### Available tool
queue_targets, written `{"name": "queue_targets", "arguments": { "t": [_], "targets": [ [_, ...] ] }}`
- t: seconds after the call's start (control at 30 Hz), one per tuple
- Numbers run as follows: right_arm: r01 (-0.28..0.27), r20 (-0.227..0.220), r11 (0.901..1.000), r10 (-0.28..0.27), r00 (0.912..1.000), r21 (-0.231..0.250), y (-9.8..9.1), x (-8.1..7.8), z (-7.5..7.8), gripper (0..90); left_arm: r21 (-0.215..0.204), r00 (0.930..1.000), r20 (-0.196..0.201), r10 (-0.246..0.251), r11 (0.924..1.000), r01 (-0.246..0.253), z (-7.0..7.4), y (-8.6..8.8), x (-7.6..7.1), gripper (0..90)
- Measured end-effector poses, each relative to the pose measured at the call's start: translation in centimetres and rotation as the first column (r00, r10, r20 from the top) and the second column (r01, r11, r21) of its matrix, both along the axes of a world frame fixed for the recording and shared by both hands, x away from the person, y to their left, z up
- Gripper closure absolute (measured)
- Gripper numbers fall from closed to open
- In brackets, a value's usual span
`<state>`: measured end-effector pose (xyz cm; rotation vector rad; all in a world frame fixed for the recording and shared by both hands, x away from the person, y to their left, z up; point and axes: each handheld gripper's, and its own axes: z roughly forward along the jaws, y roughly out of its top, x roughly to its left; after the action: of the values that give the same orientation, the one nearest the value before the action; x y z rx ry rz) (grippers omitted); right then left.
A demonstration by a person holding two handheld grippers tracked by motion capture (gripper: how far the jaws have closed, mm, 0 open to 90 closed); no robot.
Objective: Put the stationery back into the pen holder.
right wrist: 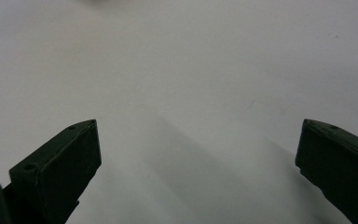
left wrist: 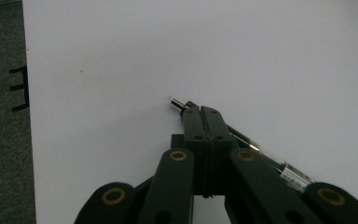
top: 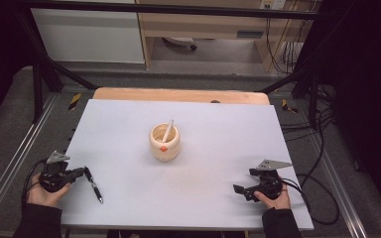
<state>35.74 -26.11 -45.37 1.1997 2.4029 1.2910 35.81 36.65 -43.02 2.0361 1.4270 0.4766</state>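
Observation:
A black pen [top: 94, 185] lies on the white table cover [top: 129, 124] near the front left corner. My left gripper [top: 84, 171] is shut on the pen's upper end. In the left gripper view the jaws of the left gripper [left wrist: 204, 114] are pressed together, with the pen [left wrist: 286, 169] running out to the lower right and its silver end poking past the tips. My right gripper [top: 245, 181] rests low at the front right, open, with nothing between its jaws. The right gripper [right wrist: 198, 140] frames bare white surface.
A cream cup [top: 165, 144] with an orange mark stands at the table's middle and holds a white stick [top: 167, 130]. A wooden table edge [top: 178, 94] shows at the back. Cables [top: 317, 148] lie on the floor to the right.

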Motion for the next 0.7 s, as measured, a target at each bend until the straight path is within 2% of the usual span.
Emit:
{"name": "queue_targets", "arguments": {
  "t": [0.3, 0.7],
  "targets": [
    [-0.001, -0.002, 1.0, 0.001, 1.0, 0.0, 0.0, 0.0, 0.0, 0.8, -0.014, 0.9999, 0.007, 0.015, 0.9998, -0.014, -1.0, 0.1, 0.6, 89.7],
    [-0.002, -0.002, 1.0, 0.002, 1.0, 0.0, 0.0, 0.0, 0.0, 0.8, -0.049, 0.9998, 0.016, -0.007, 0.9988, 0.008, -1.3, -0.8, 1.0, 89.7]
  ]
}}
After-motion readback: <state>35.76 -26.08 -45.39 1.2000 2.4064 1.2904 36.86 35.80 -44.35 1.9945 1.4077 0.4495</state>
